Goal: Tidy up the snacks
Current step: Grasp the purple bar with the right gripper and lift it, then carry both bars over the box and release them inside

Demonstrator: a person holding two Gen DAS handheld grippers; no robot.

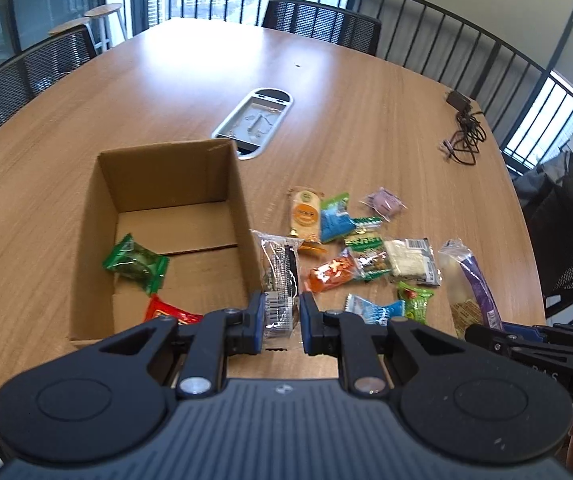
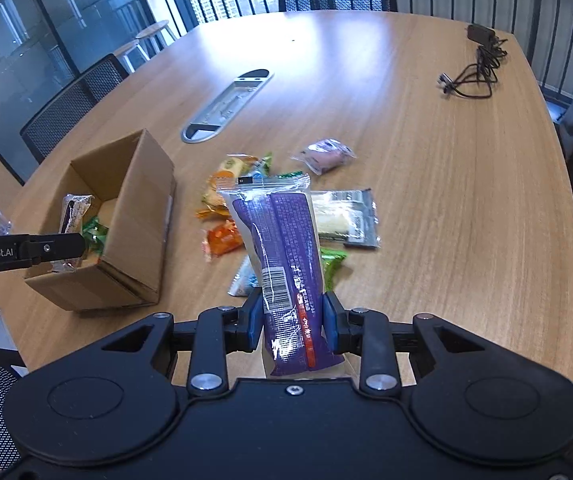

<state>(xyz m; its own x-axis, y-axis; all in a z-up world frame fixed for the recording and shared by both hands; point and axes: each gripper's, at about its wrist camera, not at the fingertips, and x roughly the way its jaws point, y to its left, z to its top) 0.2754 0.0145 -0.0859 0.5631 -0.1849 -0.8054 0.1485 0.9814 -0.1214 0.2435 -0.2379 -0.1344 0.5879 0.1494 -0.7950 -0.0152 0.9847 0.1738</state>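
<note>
Pinching a clear black-printed snack packet (image 1: 280, 280), the left gripper (image 1: 281, 322) is hovering at the cardboard box (image 1: 242, 200); the right gripper (image 2: 292, 322) is squeezing a purple snack packet (image 2: 282, 256).

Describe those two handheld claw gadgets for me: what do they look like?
Both are matte black plastic. Each left gripper and right gripper has a wide ribbed body with two round raised discs, angular linkage arms pinned by silver bolts, and two blue-padded fingers. Seen side-on, the left one carries white "GenRobot.AI" lettering. No cables show, and no sleeves are visible.
</note>
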